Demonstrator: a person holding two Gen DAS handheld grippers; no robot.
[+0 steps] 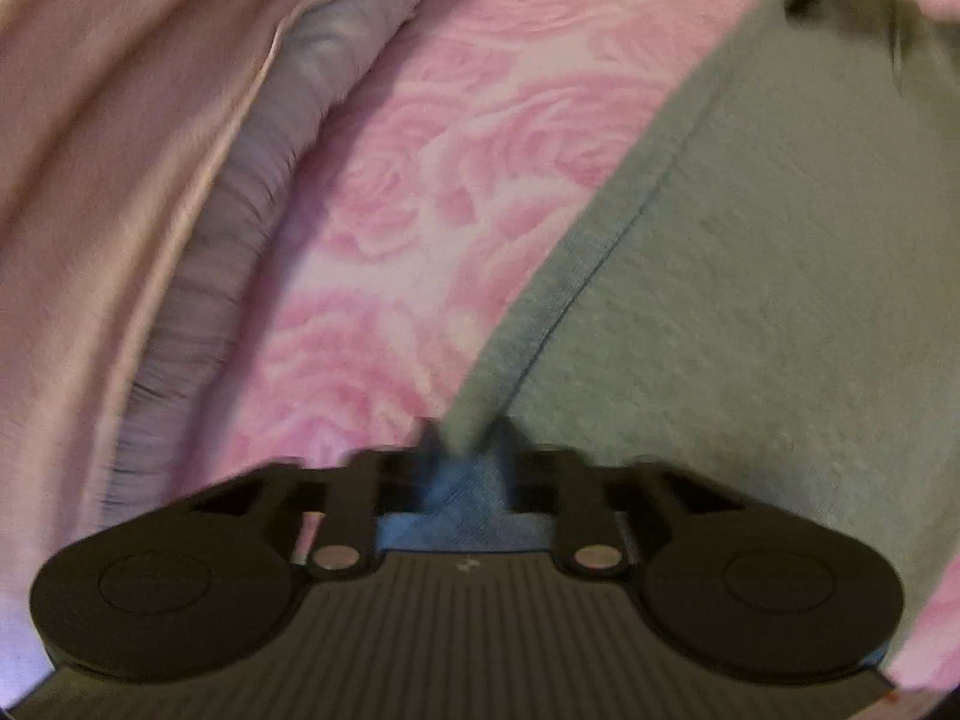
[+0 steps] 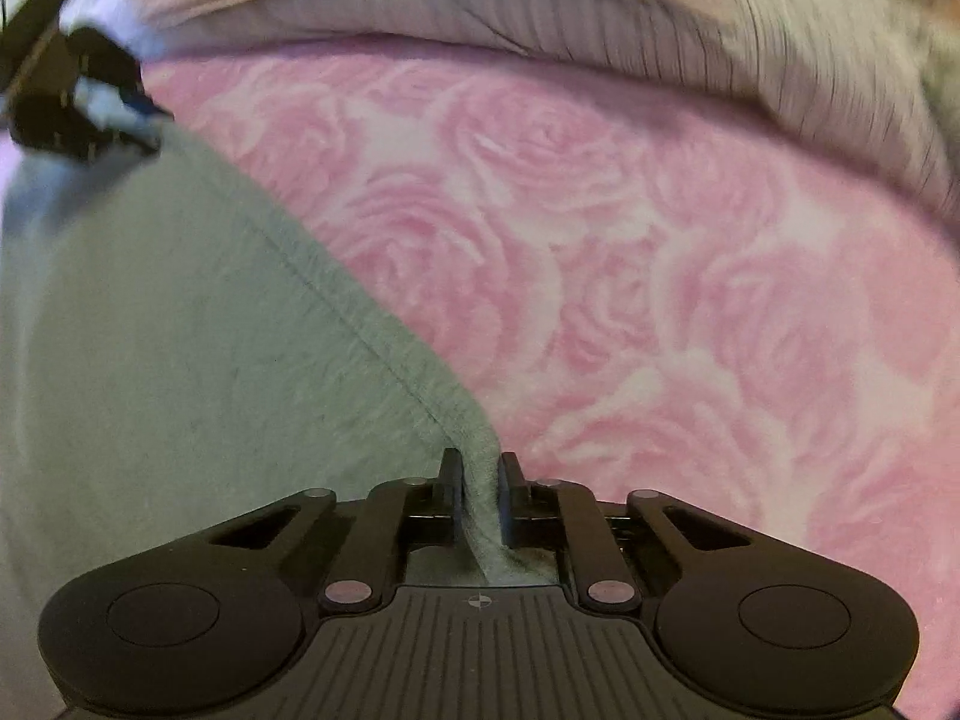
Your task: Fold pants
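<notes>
The hem edge of the grey-green pants [image 2: 150, 360] is pinched by the right hand-held gripper [image 2: 480, 480], and likewise by the left hand-held gripper [image 1: 468, 450]. The pants are spread on a pink rose-patterned bed cover [image 2: 660, 270]. Beyond, a striped pillow [image 2: 540, 12] is seen.

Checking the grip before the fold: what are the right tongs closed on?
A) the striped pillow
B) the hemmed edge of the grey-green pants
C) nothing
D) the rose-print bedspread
B: the right tongs pinch the hemmed edge of the grey-green pants between their fingers.
</notes>
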